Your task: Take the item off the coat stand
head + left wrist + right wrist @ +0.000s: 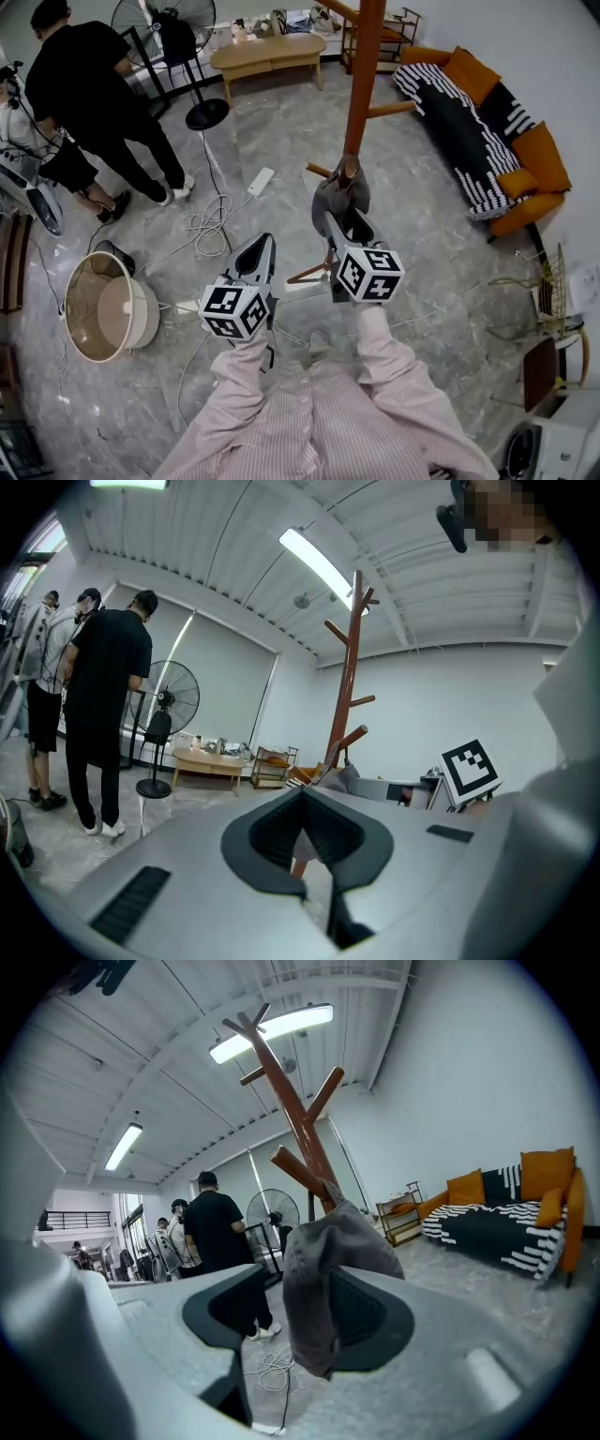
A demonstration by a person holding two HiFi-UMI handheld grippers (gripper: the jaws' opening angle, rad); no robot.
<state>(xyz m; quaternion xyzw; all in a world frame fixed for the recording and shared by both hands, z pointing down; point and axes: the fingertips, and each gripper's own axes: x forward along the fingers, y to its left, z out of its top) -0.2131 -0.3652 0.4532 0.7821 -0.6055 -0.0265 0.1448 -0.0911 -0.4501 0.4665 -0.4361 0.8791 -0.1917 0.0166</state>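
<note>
A grey cap (pixel 337 195) hangs on a low peg of the orange-brown coat stand (pixel 364 75), right in front of me. My right gripper (pixel 345 223) is open around the cap's lower part. In the right gripper view the cap (pixel 328 1279) drapes against the right-hand pad (pixel 366 1312), with a wide gap to the other jaw of the gripper (pixel 300 1302). My left gripper (pixel 264 244) hangs lower left of the cap with nothing in it. Its jaws (pixel 305 808) meet in a narrow V and look shut. From there the stand (pixel 347 686) and cap (pixel 349 778) show ahead.
A person in black (pixel 94 84) stands at the upper left beside a floor fan (pixel 187 56). Cables (pixel 211 225) and a power strip (pixel 260 180) lie on the floor. A round bin (pixel 103 305) sits left, a wooden table (pixel 269 54) behind, a sofa (pixel 469 122) right.
</note>
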